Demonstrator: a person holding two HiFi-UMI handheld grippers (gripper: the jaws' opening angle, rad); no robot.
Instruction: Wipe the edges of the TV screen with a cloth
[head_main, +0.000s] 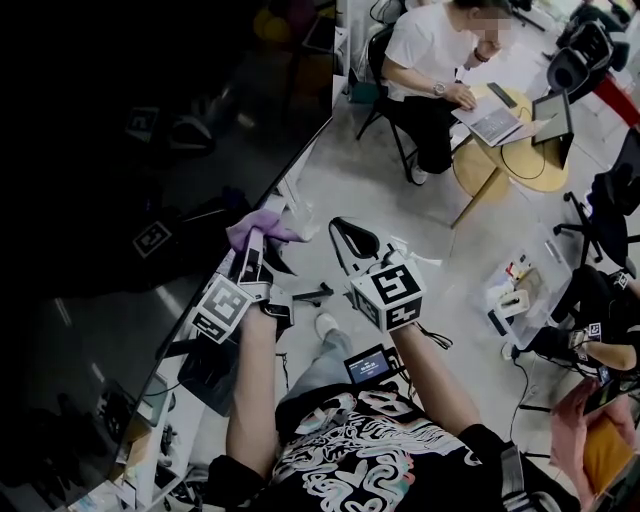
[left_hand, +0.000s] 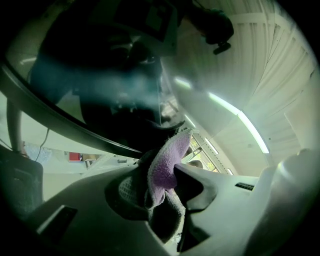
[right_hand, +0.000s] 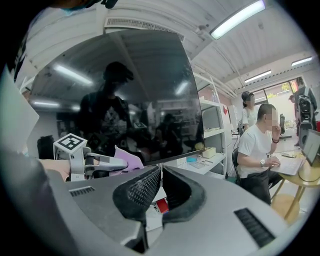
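Note:
The big dark TV screen (head_main: 140, 200) fills the left of the head view, and its lower edge (head_main: 290, 170) runs diagonally. My left gripper (head_main: 254, 246) is shut on a purple cloth (head_main: 262, 228), and the cloth rests against that lower edge. In the left gripper view the cloth (left_hand: 167, 165) is bunched between the jaws, just under the dark bezel (left_hand: 75, 127). My right gripper (head_main: 345, 232) hangs a little to the right of the left one, shut and empty. In the right gripper view the closed jaws point at the screen (right_hand: 130, 95), with the cloth (right_hand: 127, 161) at their left.
A low white shelf (right_hand: 210, 157) with small items runs below the TV. A seated person (head_main: 430, 60) works at a round wooden table (head_main: 510, 150) with a laptop. Another person (head_main: 600, 335) sits at the right. Cables and boxes lie on the floor (head_main: 510, 285).

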